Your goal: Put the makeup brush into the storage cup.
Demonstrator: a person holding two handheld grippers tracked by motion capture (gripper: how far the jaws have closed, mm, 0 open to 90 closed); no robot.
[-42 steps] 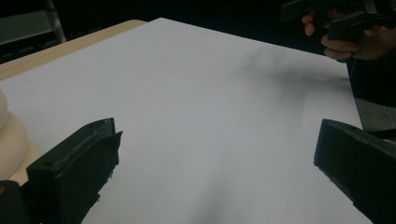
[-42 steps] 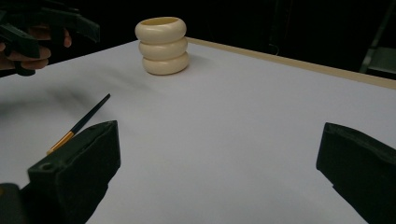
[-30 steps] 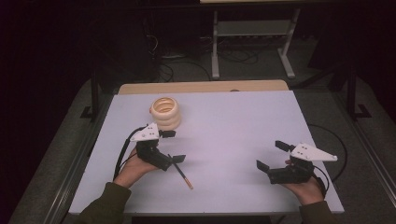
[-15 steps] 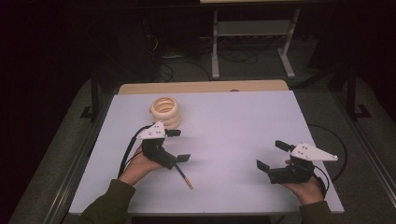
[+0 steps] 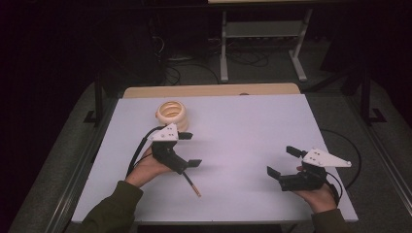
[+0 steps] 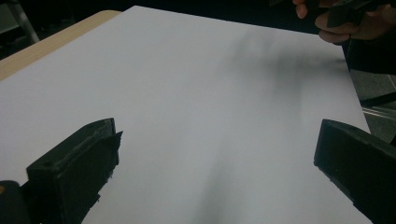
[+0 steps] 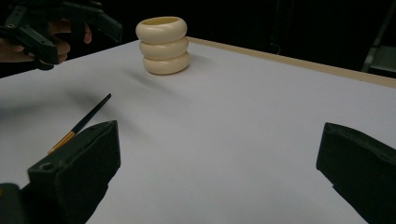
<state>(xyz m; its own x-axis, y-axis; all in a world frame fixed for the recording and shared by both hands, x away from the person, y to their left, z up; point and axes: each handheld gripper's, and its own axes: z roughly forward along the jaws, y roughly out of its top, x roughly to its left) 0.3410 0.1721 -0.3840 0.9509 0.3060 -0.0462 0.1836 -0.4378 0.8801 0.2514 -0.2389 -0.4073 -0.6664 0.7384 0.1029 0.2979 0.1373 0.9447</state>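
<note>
Black jaws on your left gripper [image 5: 189, 149] stand wide apart, left of centre in the high view, and nothing sits between them; in the left gripper view they frame only bare white table [image 6: 201, 116]. The paintbrush [image 5: 191, 184] lies flat on the table just below and right of that gripper, its dark end toward your left hand [image 5: 145, 167] and its orange end pointing to the lower middle of the frame. Whether the gripper body touches the brush cannot be told; the jaws do not.

Your right gripper [image 5: 283, 161], at the lower right of the high view, also has its jaws spread wide and holds nothing. In the right gripper view the brush [image 7: 81, 123] shows at the left, and the cream ringed holder [image 7: 163, 45] stands upright at the upper left, well apart from it.
</note>
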